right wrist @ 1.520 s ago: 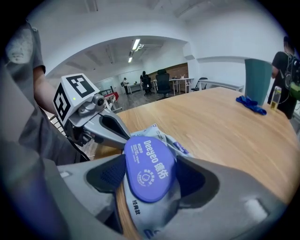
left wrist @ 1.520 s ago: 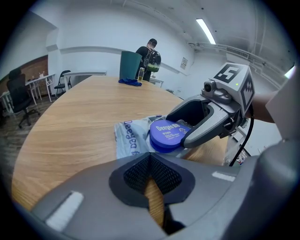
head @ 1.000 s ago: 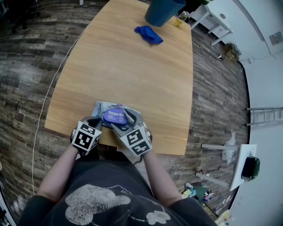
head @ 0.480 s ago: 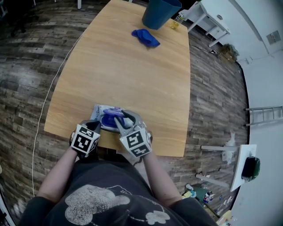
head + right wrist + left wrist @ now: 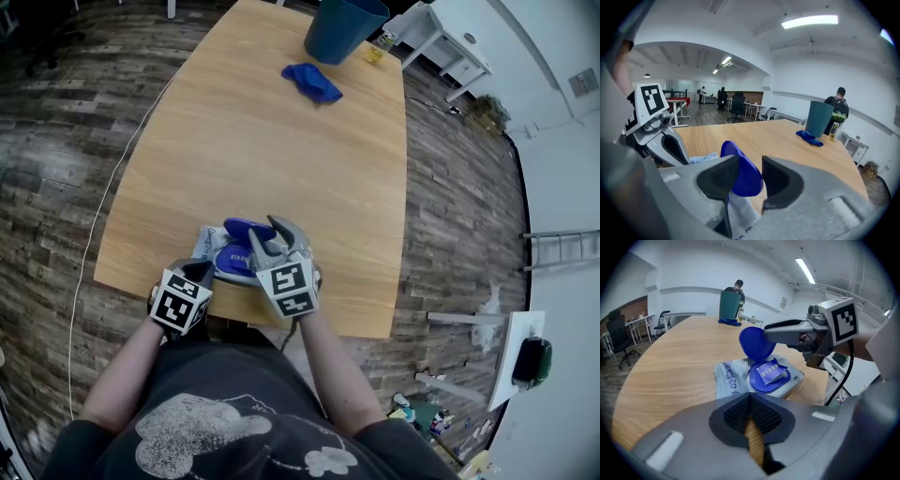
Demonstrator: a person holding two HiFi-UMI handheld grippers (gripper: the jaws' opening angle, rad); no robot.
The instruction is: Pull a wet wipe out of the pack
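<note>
The wet wipe pack lies flat at the near edge of the wooden table. Its blue oval lid stands flipped up, and a pale blue printed sheet shows in the opening. My right gripper is shut on the lid's free edge. Its jaws have just closed in from wide and then eased a little, with the lid between them. My left gripper stays shut at the pack's near left corner, with only wood showing past its tips.
A teal bin, a crumpled blue cloth and a small yellow bottle sit at the table's far end. A white cable runs along the floor on the left. A person stands behind the bin.
The right gripper's jaws narrowed onto the blue lid, then rose and moved away from me, swinging the lid from flat to upright. The left gripper and pack kept still.
</note>
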